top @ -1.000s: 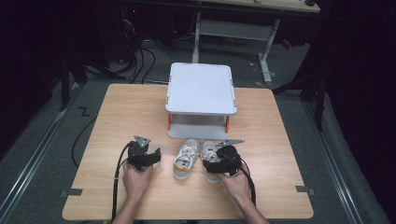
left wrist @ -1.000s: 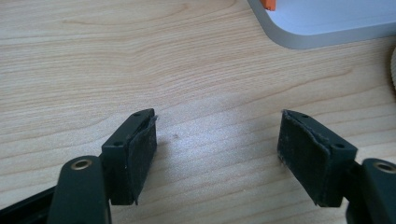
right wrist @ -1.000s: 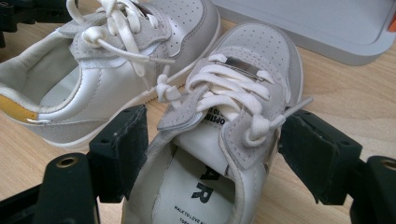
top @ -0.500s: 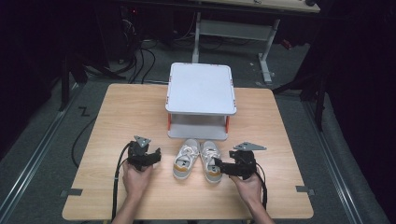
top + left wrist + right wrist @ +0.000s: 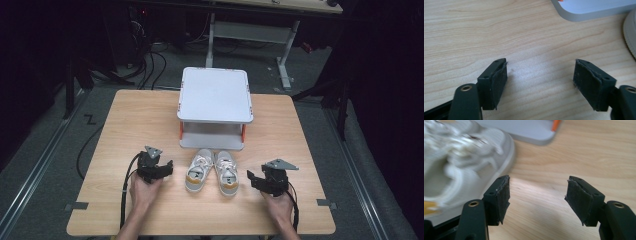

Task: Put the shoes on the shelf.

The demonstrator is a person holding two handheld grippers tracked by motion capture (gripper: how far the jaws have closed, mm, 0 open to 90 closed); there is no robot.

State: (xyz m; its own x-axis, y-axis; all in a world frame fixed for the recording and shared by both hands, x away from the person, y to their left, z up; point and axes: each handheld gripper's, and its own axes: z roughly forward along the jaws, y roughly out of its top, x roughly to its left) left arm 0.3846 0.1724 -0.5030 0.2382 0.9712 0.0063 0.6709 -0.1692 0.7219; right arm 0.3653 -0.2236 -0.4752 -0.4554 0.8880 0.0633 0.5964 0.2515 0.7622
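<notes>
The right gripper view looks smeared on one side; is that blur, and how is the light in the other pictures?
In the right gripper view the shoe is streaked with blur, while the jaws look sharp. The left gripper view is crisp, wood grain clear on the table. In the high view the table is lit and the surrounding floor is dark.

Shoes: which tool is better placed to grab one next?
Right, probably. The right tool is open, with the right shoe beside its jaws. The left tool, also open, faces bare table.
</notes>
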